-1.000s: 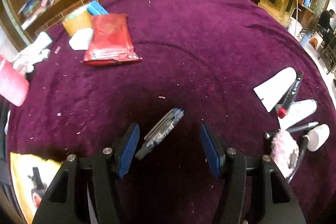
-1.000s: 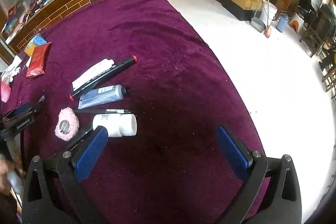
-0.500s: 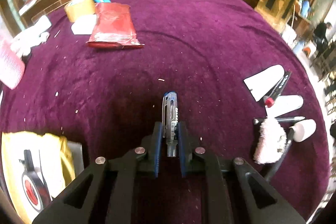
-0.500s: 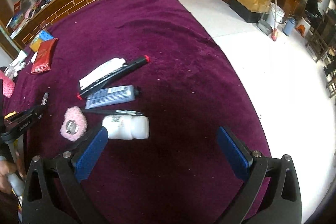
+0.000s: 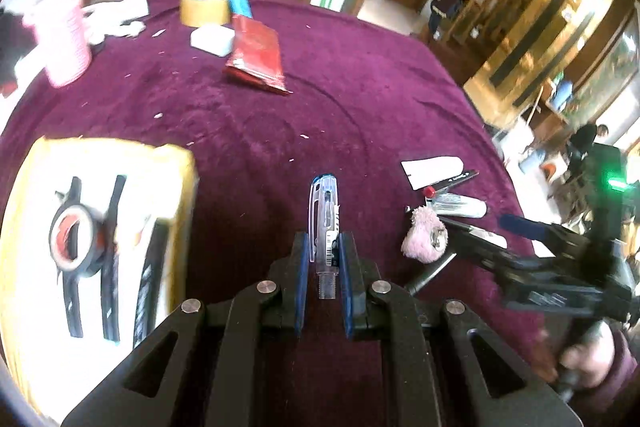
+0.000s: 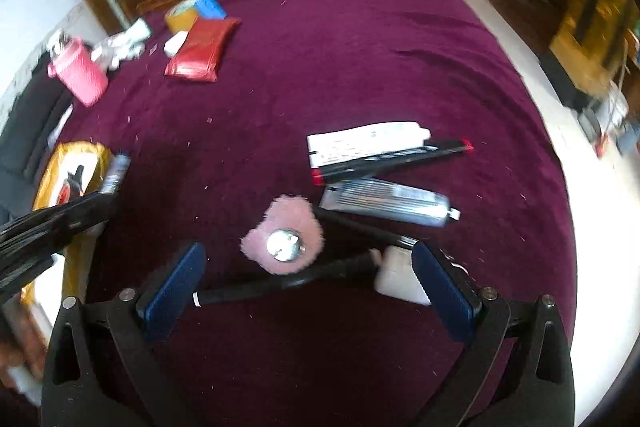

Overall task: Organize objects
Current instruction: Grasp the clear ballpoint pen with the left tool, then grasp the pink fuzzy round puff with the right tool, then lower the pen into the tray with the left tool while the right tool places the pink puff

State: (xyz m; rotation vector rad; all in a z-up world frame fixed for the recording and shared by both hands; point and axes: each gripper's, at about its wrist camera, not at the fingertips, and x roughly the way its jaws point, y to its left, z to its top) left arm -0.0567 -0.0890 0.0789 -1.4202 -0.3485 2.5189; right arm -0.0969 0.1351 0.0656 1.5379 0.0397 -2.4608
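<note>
My left gripper [image 5: 323, 245] is shut on a clear blue-capped pen [image 5: 325, 215], held above the purple cloth. A yellow tray [image 5: 176, 163] with black pens and a tape roll [image 5: 72, 245] lies to its left. My right gripper [image 6: 308, 267] is open over a black pen [image 6: 288, 283] and a pink fluffy puff [image 6: 286, 239]; a white bottle [image 6: 400, 277] sits by its right finger. The left gripper [image 6: 108, 187] with the pen shows at left in the right wrist view, next to the tray [image 6: 94, 157].
A white tube [image 6: 364, 143], a red-capped black marker [image 6: 392, 159] and a grey tube [image 6: 384, 201] lie beyond the puff. A red packet [image 5: 256, 57], tape roll [image 5: 204, 7], white box [image 5: 212, 41] and pink cup [image 5: 66, 39] stand at the far side.
My left gripper closed on the pen, lifted it and swung left toward the yellow tray. My right gripper moved left over the puff and black pen.
</note>
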